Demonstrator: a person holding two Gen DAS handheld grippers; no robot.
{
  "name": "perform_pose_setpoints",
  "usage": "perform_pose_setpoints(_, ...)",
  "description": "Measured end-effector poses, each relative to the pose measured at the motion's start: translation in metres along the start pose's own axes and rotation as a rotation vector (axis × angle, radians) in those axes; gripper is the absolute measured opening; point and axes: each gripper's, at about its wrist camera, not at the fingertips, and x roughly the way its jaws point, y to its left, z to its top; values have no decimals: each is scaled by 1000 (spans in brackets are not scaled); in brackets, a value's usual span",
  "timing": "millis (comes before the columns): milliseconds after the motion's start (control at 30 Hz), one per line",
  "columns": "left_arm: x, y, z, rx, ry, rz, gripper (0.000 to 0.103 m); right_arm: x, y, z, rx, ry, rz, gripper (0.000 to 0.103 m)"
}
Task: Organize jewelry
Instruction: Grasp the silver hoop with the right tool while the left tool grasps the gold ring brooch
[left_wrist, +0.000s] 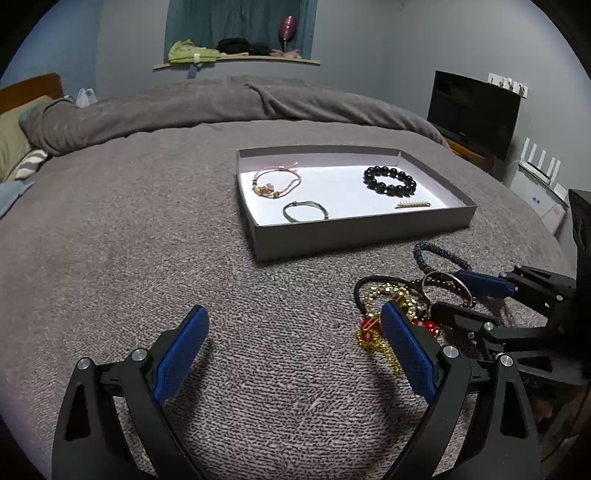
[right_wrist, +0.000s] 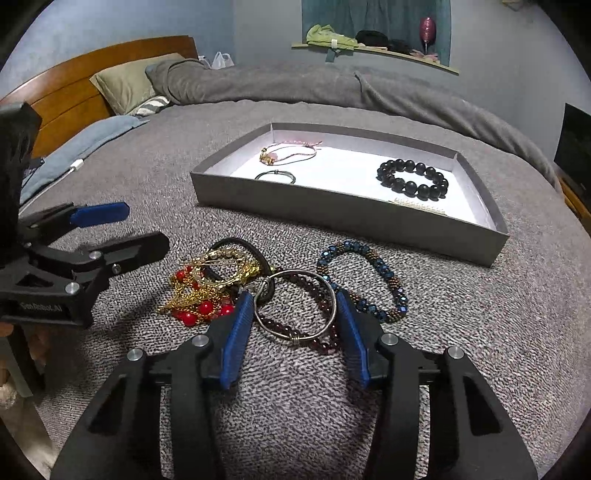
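A silver bangle (right_wrist: 295, 338) lies on the grey blanket in a jewelry pile, over a dark red bead bracelet (right_wrist: 325, 347). My right gripper (right_wrist: 294, 295) has its blue pads against the bangle's two sides, shut on it. Beside it lie a blue bead bracelet (right_wrist: 399, 291) and a gold chain with red beads (right_wrist: 199, 291) under a black hair tie (right_wrist: 240, 243). My left gripper (left_wrist: 293, 308) stands open over bare blanket, left of the pile. The grey tray (left_wrist: 362, 229) beyond holds a black bead bracelet (left_wrist: 389, 181), a pink cord bracelet (left_wrist: 275, 182) and a grey cord bracelet (left_wrist: 304, 211).
A pearl hair clip (left_wrist: 413, 204) lies at the tray's front right. A rumpled duvet (left_wrist: 221, 99) runs across the bed behind the tray. Pillows (right_wrist: 125, 85) and a wooden headboard (right_wrist: 74, 92) are at the left, a dark screen (left_wrist: 472, 110) at the right.
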Motion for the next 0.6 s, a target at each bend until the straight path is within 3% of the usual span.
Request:
perform_pose_setpoints(300, 3, -25, 0, 60, 5, -69, 90, -24, -40, 3, 117, -44, -15, 47)
perform_pose_setpoints(600, 18, -59, -2, 153, 45, -88, 66, -24, -53, 5, 149, -38, -35, 47)
